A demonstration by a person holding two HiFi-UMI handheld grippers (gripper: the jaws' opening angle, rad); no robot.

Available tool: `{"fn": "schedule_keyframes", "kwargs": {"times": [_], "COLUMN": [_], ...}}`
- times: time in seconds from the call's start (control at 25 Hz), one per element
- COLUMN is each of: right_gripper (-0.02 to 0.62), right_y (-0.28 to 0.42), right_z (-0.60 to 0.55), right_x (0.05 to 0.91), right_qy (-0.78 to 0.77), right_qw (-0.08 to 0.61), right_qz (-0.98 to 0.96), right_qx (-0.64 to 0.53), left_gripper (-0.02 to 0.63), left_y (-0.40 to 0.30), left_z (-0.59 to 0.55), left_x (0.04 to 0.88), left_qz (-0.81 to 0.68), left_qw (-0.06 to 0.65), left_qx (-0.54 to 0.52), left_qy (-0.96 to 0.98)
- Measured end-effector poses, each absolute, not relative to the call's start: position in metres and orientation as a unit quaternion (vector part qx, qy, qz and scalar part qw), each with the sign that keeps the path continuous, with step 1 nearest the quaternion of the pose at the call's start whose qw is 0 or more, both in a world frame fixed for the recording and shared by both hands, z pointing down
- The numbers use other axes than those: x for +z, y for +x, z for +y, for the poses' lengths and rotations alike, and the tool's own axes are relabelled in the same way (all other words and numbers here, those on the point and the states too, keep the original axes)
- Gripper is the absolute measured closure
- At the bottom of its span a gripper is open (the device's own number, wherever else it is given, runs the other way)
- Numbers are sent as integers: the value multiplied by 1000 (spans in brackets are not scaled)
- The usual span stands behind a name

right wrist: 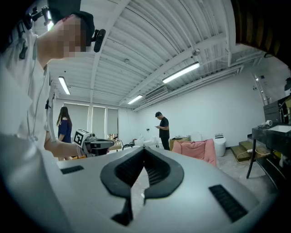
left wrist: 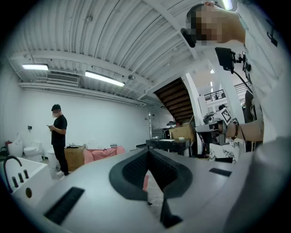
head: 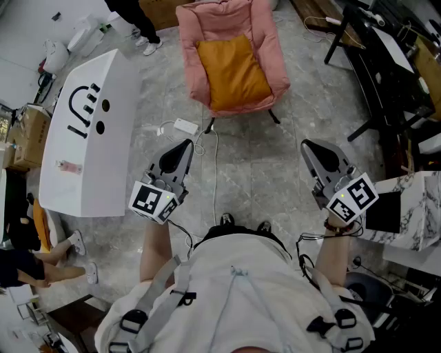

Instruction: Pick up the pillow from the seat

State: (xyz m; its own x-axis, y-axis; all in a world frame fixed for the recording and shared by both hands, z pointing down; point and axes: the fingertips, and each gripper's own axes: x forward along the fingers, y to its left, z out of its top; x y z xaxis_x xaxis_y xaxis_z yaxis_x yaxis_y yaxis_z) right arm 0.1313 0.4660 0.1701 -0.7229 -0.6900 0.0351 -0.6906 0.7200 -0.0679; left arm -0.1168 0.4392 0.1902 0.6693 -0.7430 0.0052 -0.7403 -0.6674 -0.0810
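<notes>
Pillow (head: 233, 74) on pink chair (head: 207, 27), grey floor (head: 255, 165); left tongs (head: 185, 145), right tongs (head: 307, 146) pressed together.

Pillow (head: 233, 72) orange; seat (head: 200, 48) pink; floor (head: 262, 172) grey, marbled; box (head: 103, 158) white with black marks; left tool (head: 185, 145) and right tool (head: 308, 146) grey, black-padded, patterned with black-and-white squares.

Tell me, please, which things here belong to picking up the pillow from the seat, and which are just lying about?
For the job:
orange pillow
pink chair
left gripper and right gripper, both shut and empty

Lying about:
white adapter with cable
white slanted stand
marble-patterned block
black table
</notes>
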Motion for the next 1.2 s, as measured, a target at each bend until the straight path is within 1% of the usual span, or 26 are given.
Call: {"fn": "schedule_keyframes", "kwargs": {"times": [0.2, 0.44, 1.04, 1.12, 1.2], "right_gripper": [580, 580, 579, 578, 578], "right_y": [129, 125, 110, 106, 105], "right_z": [469, 466, 471, 470, 468], "right_x": [168, 169, 175, 175, 173], "right_qy": [369, 366, 358, 356, 361], "right_qw": [-18, -5, -20, -23, -26], "right_qz": [-928, -930, -931, -932, -930], "right_qx": [46, 42, 63, 63, 56], "left_gripper": [598, 598, 597, 578, 513], "left_y": [-112, -110, -127, -128, -127], "left_z": [440, 439, 441, 443, 444], "left_x": [192, 189, 191, 193, 197], "left_qz": [390, 388, 390, 385, 376], "left_qw": [45, 50, 33, 32, 32], "left_qx": [-23, -25, -11, -13, -14], "left_qy": [-920, -920, -920, -922, -926]}}
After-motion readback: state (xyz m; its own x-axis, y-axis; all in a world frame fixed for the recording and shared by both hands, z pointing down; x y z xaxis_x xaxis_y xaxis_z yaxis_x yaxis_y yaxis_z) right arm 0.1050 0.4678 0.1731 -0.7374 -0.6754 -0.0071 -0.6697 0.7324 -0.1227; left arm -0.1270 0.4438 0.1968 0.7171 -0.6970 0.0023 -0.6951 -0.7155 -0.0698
